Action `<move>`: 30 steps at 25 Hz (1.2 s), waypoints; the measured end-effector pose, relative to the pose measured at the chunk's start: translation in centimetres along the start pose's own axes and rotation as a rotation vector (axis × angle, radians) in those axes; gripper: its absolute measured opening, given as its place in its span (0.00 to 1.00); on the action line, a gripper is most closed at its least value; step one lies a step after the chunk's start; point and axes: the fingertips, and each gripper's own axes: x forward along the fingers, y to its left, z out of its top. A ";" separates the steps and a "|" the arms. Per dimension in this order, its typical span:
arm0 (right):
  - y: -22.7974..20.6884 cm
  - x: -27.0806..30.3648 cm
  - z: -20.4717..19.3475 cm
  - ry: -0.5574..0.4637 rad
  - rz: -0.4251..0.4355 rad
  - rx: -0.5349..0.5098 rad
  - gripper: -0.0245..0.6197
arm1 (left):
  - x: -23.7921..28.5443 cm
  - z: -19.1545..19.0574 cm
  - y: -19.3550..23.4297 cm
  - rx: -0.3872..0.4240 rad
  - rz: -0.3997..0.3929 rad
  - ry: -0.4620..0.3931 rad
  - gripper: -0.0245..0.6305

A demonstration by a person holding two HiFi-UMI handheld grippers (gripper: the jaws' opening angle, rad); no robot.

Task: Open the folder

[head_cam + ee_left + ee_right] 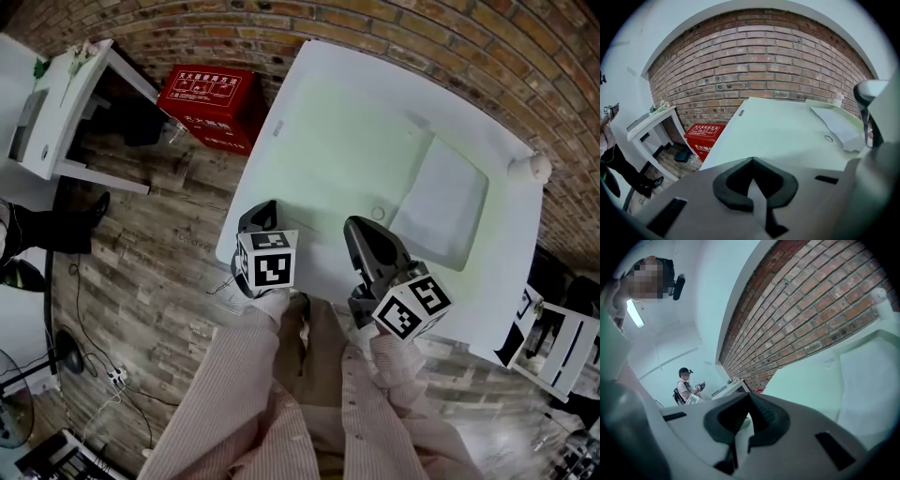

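1. Nearest the person, at the front edge of the white rectangular worktop (pixel 328 122), the left gripper (pixel 260 216) hangs over the near left corner. It tilts downward with its dark pads pressed together on nothing.
2. Just to its right, the right gripper (pixel 362 231) sits over the near edge. It points roughly level, its jaws also pressed together and empty. Neither gripper touches the task's thing.
3. A little past the right gripper, a small thin ring (pixel 378 214) lies on the bare worktop between the gripper and the folder.
4. Further back, on the right half, the pale, translucent, rectangular plastic folder (pixel 441 202) lies flat. Its cover looks down, though the left gripper view shows the near corner slightly raised. It is near the right gripper and well apart from the left one.
5. At the far right corner stands a small white knob-like object (pixel 538 166), with the red-brown brick wall (pixel 394 28) behind it. A red box (pixel 211 101) sits on the wooden floor to the left.
6. Judging by this, the opening has not begun. What remains is to reach the folder, spread a gripper, catch the cover's edge and swing it over.
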 end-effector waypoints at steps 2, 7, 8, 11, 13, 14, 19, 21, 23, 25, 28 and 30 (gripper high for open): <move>0.1 -0.5 0.3 -0.002 -0.002 -0.006 0.05 | -0.3 -0.5 -0.1 0.012 -0.042 0.026 0.03; -0.8 -1.5 1.8 -0.031 -0.029 -0.014 0.05 | -0.9 0.2 -0.3 -0.048 -0.174 0.019 0.03; -0.9 -1.7 2.0 -0.031 -0.032 -0.015 0.05 | -1.3 0.3 -0.2 -0.046 -0.188 0.018 0.03; -1.2 -2.5 2.9 -0.046 -0.048 -0.022 0.05 | -2.2 1.1 -0.4 -0.022 -0.215 0.017 0.03; -1.3 -2.9 3.7 -0.060 -0.059 -0.029 0.05 | -2.6 1.8 -0.7 -0.018 -0.228 0.005 0.03; -1.4 -3.2 3.9 -0.064 -0.061 -0.032 0.05 | -2.9 2.0 -0.8 -0.020 -0.233 0.001 0.03; -1.3 -4.2 5.0 -0.084 -0.080 -0.035 0.05 | -3.9 3.2 -2.1 -0.026 -0.274 -0.041 0.03; -1.3 -4.3 5.4 -0.090 -0.086 -0.038 0.05 | -4.3 4.0 -2.7 -0.028 -0.302 -0.073 0.03; -1.3 -4.4 5.8 -0.097 -0.094 -0.047 0.05 | -4.7 4.6 -3.3 -0.025 -0.327 -0.104 0.03; -1.2 -4.6 6.1 -0.105 -0.101 -0.059 0.05 | -5.1 5.1 -3.8 -0.021 -0.348 -0.137 0.03; -1.3 -5.0 6.7 -0.117 -0.115 -0.072 0.05 | -6.0 6.1 -4.4 -0.011 -0.375 -0.200 0.03; -1.4 -5.1 7.1 -0.124 -0.124 -0.083 0.05 | -6.6 6.9 -4.7 -0.004 -0.391 -0.249 0.03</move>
